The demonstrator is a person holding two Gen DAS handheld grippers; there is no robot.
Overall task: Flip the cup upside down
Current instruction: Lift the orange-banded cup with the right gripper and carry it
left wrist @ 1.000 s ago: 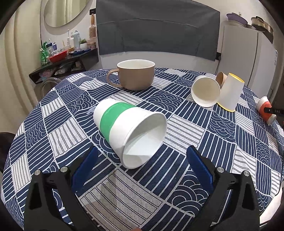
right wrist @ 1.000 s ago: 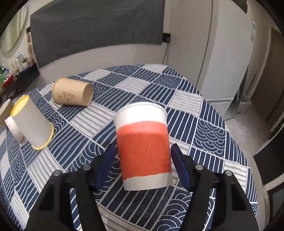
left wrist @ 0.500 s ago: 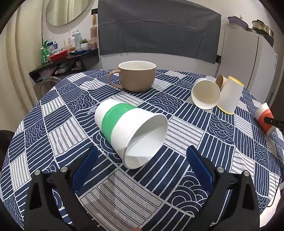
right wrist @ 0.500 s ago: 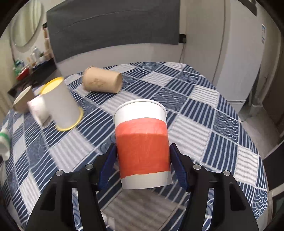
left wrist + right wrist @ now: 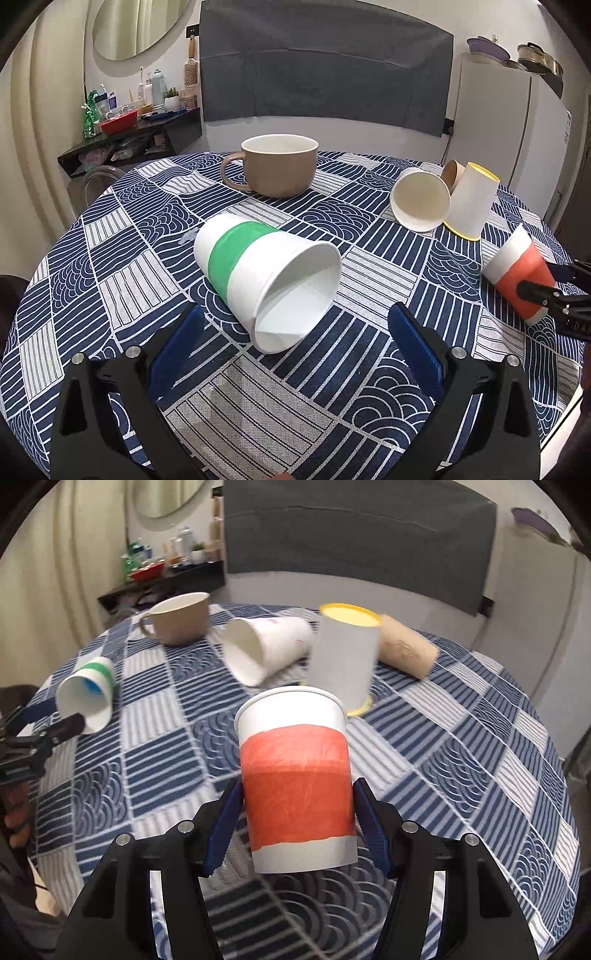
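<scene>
My right gripper [image 5: 297,823] is shut on a white paper cup with a red-orange band [image 5: 295,782], one blue pad on each side, and holds it above the table. In the left wrist view the same cup [image 5: 517,273] is tilted at the right edge. A white cup with a green band [image 5: 266,280] lies on its side, mouth toward me, just ahead of my open, empty left gripper [image 5: 295,343]. It also shows in the right wrist view [image 5: 88,694], at the left.
A patterned blue and white cloth covers the round table [image 5: 110,258]. A tan mug [image 5: 277,170] stands at the back. A white cup [image 5: 421,203] lies on its side, a yellow-rimmed cup [image 5: 472,199] stands inverted, and a brown cup [image 5: 406,650] lies behind.
My right gripper has swung left with the red-banded cup, so more of the table and the other cups came into its view. The left gripper has barely moved.
</scene>
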